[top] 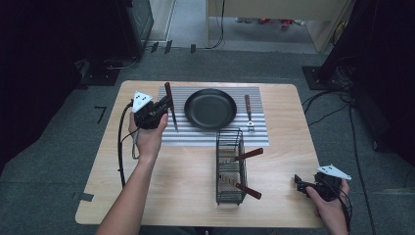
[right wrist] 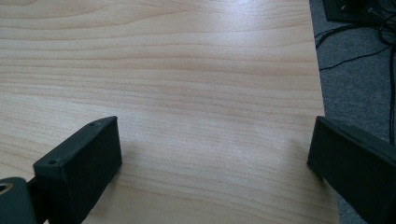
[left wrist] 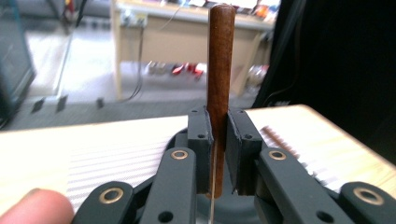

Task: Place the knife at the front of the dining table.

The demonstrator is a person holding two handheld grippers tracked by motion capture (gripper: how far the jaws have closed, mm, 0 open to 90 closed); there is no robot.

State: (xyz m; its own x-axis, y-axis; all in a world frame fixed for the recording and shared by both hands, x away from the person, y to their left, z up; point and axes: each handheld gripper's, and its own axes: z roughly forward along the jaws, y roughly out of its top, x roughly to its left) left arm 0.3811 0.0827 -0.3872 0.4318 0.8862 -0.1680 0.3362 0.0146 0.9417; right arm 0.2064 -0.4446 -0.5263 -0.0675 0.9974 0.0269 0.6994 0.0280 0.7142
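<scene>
On mat: left hand-held gripper (top: 168, 104) clamps knife (top: 171, 107).

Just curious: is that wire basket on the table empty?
No. The wire basket holds two utensils whose brown handles stick out of it.

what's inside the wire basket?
In the wire basket, two utensils with brown wooden handles: the upper handle and the lower handle both stick out over its right rim. Their working ends lie down inside, behind the mesh, so their type cannot be told.

A light wooden table (top: 186, 196) stands on grey carpet (top: 58, 161), with black cables (top: 337, 105) alongside.
</scene>
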